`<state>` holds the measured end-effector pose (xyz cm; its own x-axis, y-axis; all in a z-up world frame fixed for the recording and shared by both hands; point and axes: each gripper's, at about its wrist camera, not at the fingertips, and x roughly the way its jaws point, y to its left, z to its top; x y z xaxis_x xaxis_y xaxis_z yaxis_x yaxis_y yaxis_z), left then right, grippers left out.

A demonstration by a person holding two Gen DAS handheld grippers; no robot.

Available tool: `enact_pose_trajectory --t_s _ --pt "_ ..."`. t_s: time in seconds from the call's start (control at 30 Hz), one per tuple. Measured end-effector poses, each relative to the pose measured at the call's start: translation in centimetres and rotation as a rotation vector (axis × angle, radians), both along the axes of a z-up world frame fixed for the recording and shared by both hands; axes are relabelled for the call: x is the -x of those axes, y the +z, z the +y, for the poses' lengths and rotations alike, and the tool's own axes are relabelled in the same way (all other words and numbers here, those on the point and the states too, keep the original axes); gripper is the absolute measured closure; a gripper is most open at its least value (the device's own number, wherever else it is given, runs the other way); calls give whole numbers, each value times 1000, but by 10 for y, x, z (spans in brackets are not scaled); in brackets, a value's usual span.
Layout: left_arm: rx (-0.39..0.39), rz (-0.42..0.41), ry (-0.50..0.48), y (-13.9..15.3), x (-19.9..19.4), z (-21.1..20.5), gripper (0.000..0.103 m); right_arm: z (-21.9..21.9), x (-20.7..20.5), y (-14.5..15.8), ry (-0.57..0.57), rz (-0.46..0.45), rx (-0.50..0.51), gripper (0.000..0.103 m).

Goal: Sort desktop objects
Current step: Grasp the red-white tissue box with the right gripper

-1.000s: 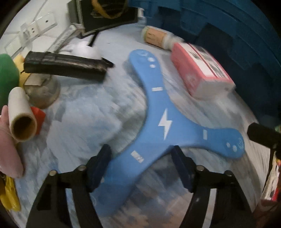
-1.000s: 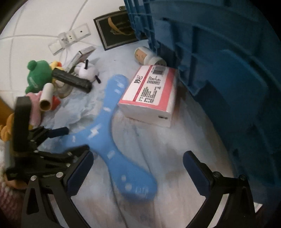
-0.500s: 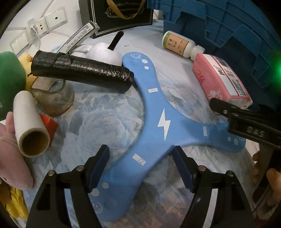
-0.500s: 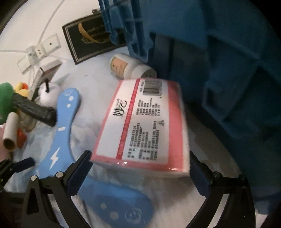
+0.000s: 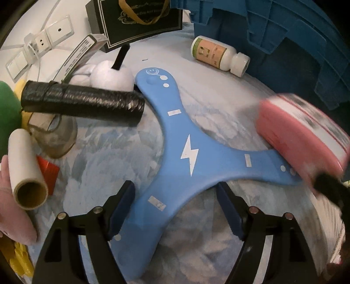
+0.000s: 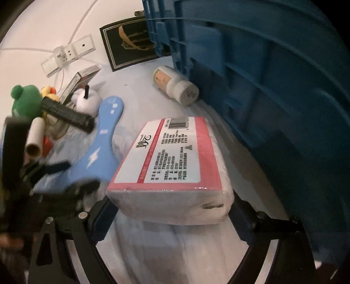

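A blue three-armed boomerang [image 5: 175, 161] with a white lightning bolt lies on the pale cloth; it also shows in the right wrist view [image 6: 98, 150]. My left gripper [image 5: 175, 203] is open, its fingers on either side of the boomerang's near arm. My right gripper [image 6: 170, 209] is shut on a pink and white tissue pack [image 6: 175, 161], lifted off the cloth. In the left wrist view the pack [image 5: 301, 135] is blurred at the right, over the boomerang's right tip.
A big blue crate [image 6: 273, 87] stands at the right. A white bottle [image 5: 218, 54] lies beside it. A black roll [image 5: 83, 102], cardboard tube [image 5: 26, 168], glass jar [image 5: 54, 139], white plush [image 5: 109, 74], green plush [image 6: 26, 100] and black box [image 5: 135, 19] crowd the left and back.
My right gripper closed in on the tissue pack, gripped it and raised it. My left gripper moved forward around the boomerang's near arm.
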<state>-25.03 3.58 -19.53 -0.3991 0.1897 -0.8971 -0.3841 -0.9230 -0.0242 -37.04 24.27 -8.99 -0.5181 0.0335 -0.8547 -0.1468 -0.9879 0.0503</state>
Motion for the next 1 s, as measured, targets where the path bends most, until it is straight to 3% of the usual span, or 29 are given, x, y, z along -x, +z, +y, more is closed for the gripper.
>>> enact_pose_trajectory --t_s 0.23,0.47,0.67,0.83,0.9,0.97,1.0 --pt "-15 -9 56 9 -35 -13 56 16 -49 2 4 -36 -46 11" --pt "-7 -65 189 15 -113 -53 61 48 -69 -15 -51 -115 -1 10" --pt "14 -88 244 22 -165 -86 61 35 -79 -15 41 -128 35 0" --pt "27 -60 269 28 -156 -72 58 26 -80 -11 88 -122 33 0" --pt "45 -29 254 32 -144 -60 53 28 -79 -10 85 -120 38 0" --pt "81 -3 230 30 -128 -46 34 29 -78 -9 83 -112 36 0" --pt "100 5 220 28 -124 -42 32 29 -77 -8 85 -111 36 0"
